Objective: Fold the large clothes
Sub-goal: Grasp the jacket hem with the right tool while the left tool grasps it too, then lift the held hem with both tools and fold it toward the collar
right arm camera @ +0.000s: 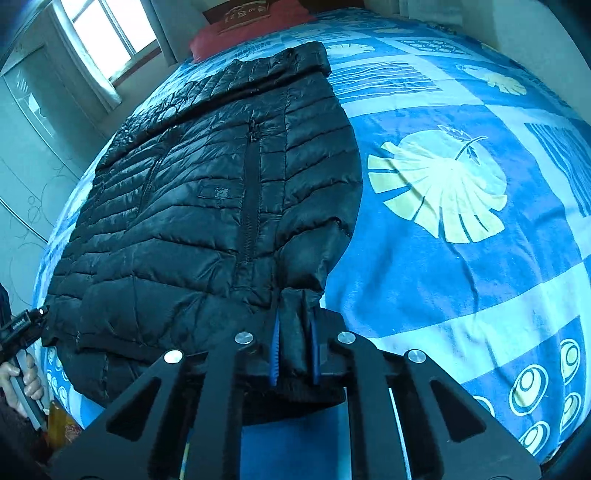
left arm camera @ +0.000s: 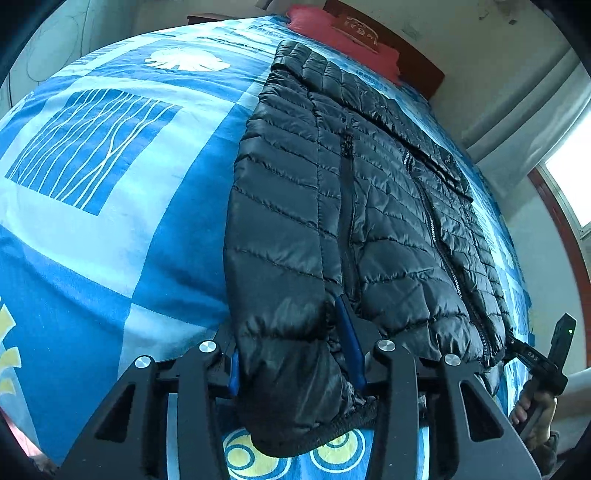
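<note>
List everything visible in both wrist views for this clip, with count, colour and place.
Jacket: one, black quilted, flat on the bed with its hem at the near edge.
Bedspread: one, blue with pale leaf prints, covering the bed.
Pillow: one, red, at the head of the bed.
Window: one, bright, beside the bed.
Left gripper: one, black with blue pads, shut on the jacket's hem corner.
Right gripper: one, same colours, shut on the other hem corner.
</note>
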